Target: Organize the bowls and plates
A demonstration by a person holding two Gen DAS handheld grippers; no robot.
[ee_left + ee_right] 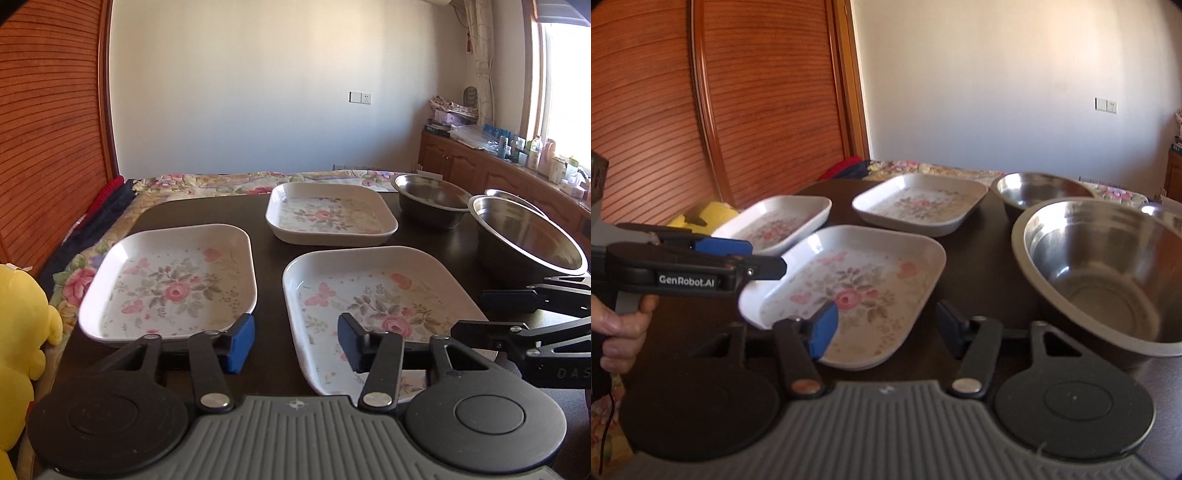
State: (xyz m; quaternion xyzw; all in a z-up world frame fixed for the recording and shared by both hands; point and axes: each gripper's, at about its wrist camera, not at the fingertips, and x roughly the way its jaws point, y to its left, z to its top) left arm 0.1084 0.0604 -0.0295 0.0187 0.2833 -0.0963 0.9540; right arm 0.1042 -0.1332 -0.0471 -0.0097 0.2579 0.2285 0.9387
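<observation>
A: Where are the plates sitting?
B: Three floral plates lying flat on the dark table [266, 221], none stacked. Near-right plate [373, 306] is lying right in front of both grippers. Left plate [173, 284] is sitting beside it, a strip of table between. Far plate [330, 214] is sitting behind them.
A: Bowls?
B: Big steel bowl [1108, 273] is standing on the right, near the right hand. A second bowl [1039, 192] is sitting behind it, and a third rim is peeking past the big one.
A: Grippers?
B: Left gripper [295, 341] is standing half spread, holding nothing; its pads are straddling the gap between the two near plates, one over each rim. Right gripper [884, 326] is also part spread, empty, its left pad hovering over the near plate's corner. No contact that I can confirm.
A: Which hand is nearer?
B: I'm judging both about equal. The plate's long axis is running away from the grippers and slightly right; its near edge is facing them, so that rim is looking like the pinch point.
</observation>
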